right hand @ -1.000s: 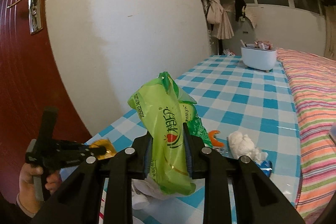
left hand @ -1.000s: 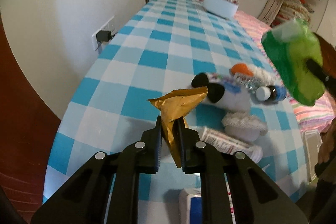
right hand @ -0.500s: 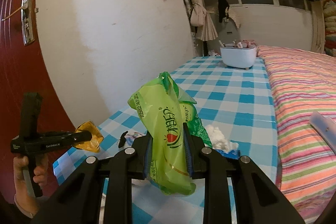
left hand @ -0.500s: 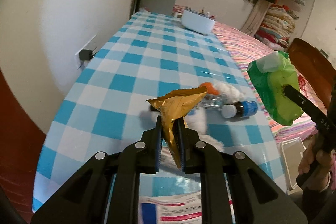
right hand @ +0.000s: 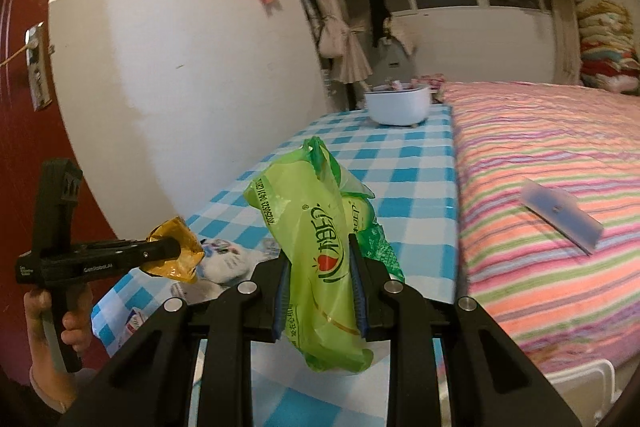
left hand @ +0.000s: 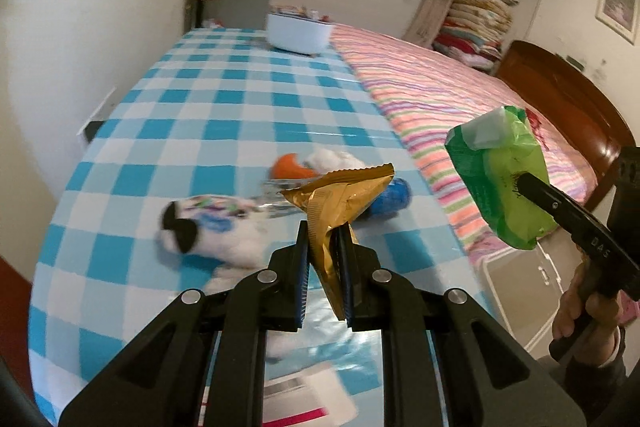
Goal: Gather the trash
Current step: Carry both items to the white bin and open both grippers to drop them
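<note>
My left gripper (left hand: 325, 233) is shut on a crumpled gold wrapper (left hand: 340, 195), held up above the near end of the blue-checked table (left hand: 224, 107). My right gripper (right hand: 319, 247) is shut on a green plastic bag (right hand: 316, 231) with printed lettering. In the left wrist view that green bag (left hand: 500, 183) hangs to the right, beyond the table's edge. In the right wrist view the gold wrapper (right hand: 176, 255) shows at the lower left, pinched in the left gripper. More litter lies on the table: a white plush toy (left hand: 216, 231), an orange piece (left hand: 292, 167), a blue-capped bottle (left hand: 394, 197).
A white bowl (left hand: 298, 33) with small items stands at the table's far end. A bed with a striped cover (right hand: 540, 187) runs along the table's right side; a flat grey object (right hand: 560, 215) lies on it. A white bin (left hand: 516, 291) sits on the floor. Red door (right hand: 24, 107) at left.
Both grippers have swung to the right with their loads still held. The table's litter has slid left in the left wrist view, and the bed and white bin have come into sight.
</note>
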Action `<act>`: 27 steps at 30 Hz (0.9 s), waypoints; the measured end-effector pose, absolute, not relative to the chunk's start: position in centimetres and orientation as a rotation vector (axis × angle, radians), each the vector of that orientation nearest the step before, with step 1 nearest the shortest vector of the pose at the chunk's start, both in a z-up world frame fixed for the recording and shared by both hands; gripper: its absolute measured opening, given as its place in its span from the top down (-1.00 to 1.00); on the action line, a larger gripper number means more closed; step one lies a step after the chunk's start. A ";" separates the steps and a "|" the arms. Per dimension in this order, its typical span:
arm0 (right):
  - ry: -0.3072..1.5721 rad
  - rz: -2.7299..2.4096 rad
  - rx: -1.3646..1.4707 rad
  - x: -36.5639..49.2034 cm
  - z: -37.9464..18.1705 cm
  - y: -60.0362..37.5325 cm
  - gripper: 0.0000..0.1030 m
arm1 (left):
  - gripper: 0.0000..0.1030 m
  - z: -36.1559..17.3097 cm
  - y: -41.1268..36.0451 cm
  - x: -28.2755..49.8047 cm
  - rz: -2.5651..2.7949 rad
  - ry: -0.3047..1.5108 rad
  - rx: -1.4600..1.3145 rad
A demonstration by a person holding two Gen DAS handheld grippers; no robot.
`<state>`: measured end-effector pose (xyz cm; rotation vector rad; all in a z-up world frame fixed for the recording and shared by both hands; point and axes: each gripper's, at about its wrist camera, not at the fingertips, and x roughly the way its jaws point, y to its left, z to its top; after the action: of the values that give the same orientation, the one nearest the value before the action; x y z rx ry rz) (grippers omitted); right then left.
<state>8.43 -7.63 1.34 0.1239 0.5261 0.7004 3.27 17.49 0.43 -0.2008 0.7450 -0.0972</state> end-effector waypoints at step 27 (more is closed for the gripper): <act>0.588 0.271 0.266 4.1 -3.4 -22.8 0.45 | 0.74 -0.5 -0.2 5.0 -0.412 0.805 -0.017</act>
<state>4.05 -22.83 -3.40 0.2656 0.5879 0.2708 5.01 -0.17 -0.47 -0.0171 0.8052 -0.4121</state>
